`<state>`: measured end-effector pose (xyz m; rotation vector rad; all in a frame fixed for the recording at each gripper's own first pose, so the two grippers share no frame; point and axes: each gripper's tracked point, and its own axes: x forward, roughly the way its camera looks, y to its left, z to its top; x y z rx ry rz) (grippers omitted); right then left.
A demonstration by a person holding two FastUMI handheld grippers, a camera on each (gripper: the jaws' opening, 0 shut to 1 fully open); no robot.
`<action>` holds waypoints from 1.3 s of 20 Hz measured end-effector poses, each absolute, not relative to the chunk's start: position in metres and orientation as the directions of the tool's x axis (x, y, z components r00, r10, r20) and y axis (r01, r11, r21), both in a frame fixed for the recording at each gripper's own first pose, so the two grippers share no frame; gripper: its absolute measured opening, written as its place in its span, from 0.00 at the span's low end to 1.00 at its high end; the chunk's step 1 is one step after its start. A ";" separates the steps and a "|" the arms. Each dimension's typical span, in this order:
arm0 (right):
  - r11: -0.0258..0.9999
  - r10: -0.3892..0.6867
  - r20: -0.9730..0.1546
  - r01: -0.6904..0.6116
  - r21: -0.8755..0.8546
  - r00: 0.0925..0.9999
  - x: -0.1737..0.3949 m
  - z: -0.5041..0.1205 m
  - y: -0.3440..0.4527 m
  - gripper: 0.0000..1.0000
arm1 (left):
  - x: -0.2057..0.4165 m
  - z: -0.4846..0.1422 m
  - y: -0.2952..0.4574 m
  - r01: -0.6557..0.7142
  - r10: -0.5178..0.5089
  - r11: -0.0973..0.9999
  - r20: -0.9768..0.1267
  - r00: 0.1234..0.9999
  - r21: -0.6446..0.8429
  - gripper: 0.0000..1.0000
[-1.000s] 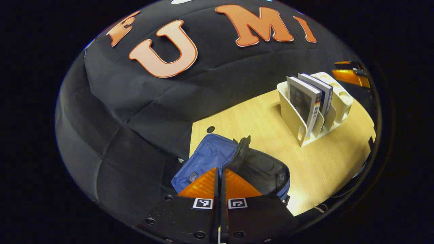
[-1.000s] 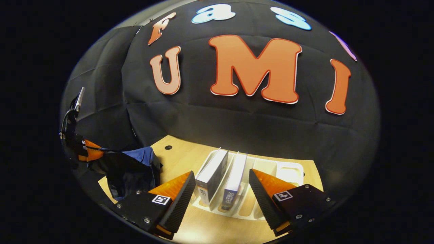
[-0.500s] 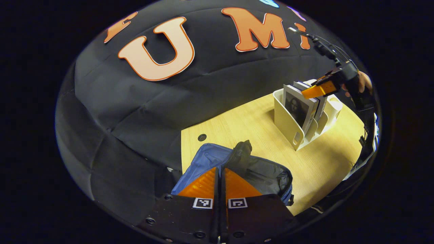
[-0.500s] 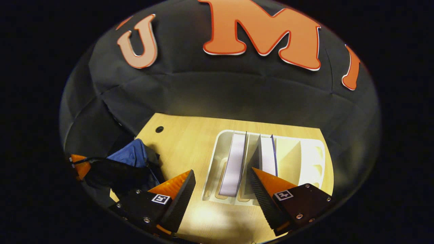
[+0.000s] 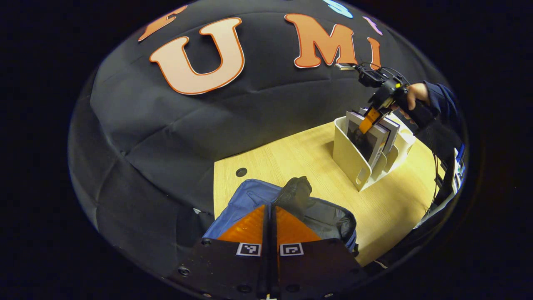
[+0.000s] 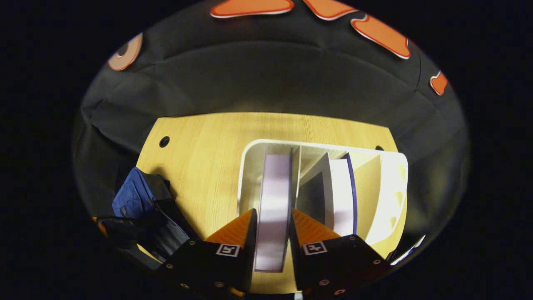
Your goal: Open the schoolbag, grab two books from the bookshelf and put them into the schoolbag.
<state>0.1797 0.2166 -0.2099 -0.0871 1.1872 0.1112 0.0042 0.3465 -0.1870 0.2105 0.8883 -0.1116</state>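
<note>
white bookshelf [image 6: 250,175]: first book [image 6: 272,200] clamped by right gripper [image 6: 271,233]; second book [image 6: 339,191] one slot over. left gripper [image 5: 270,216] pinches blue schoolbag [image 5: 254,198] rim; wooden table [image 6: 200,162].

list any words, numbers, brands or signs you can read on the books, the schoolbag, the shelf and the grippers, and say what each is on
No readable words or numbers on these.
left gripper: two square black-and-white code markers, patterns rather than text.
right gripper: two markers of the same kind.
front book: a picture on the cover; any print is too small to read.
second book: nothing legible.
schoolbag: nothing legible.
bookshelf: plain.
</note>
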 end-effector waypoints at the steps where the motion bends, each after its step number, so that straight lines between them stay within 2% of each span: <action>1: 0.990 0.045 -0.936 -0.139 -0.004 0.348 0.179 -0.210 0.215 0.36 | 0.003 -0.188 0.345 0.182 -0.016 0.975 -0.780 0.626 0.126 0.03; 2: 0.989 0.055 -0.941 -0.145 0.006 0.335 0.177 -0.208 0.217 0.35 | 0.000 -0.189 0.345 0.180 -0.021 0.977 -0.781 0.624 0.118 0.09; 3: 0.987 0.059 -0.942 -0.159 0.006 0.331 0.178 -0.206 0.214 0.32 | 0.000 -0.189 0.345 0.178 -0.025 0.978 -0.781 0.624 0.111 0.02; 7: 0.987 0.084 -0.919 -0.161 0.023 0.386 0.185 -0.160 0.205 0.28 | 0.002 -0.192 0.344 0.167 -0.022 0.980 -0.781 0.624 0.105 0.02; 8: 0.987 0.098 -0.910 -0.156 0.038 0.402 0.187 -0.144 0.202 0.36 | 0.001 -0.191 0.343 0.169 -0.026 0.980 -0.781 0.624 0.103 0.02; 10: 0.984 0.125 -0.890 -0.169 0.055 0.438 0.189 -0.112 0.195 0.19 | 0.000 -0.192 0.340 0.173 -0.032 0.980 -0.780 0.625 0.098 0.03; 11: 0.981 0.143 -0.879 -0.180 0.067 0.454 0.186 -0.097 0.194 0.28 | 0.000 -0.191 0.339 0.172 -0.033 0.980 -0.781 0.624 0.097 0.02; 18: 0.960 0.260 -0.802 -0.230 0.157 0.538 0.152 -0.013 0.180 0.27 | 0.004 -0.186 0.338 0.180 -0.024 0.977 -0.783 0.622 0.113 0.02; 23: 0.939 0.344 -0.741 -0.235 0.253 0.576 0.111 0.001 0.174 0.27 | 0.007 -0.188 0.337 0.171 -0.010 0.978 -0.791 0.612 0.119 0.03; 26: 0.880 0.468 -0.695 -0.218 0.422 0.546 0.081 -0.018 0.196 0.27 | 0.012 -0.184 0.337 0.185 -0.002 0.973 -0.799 0.602 0.138 0.03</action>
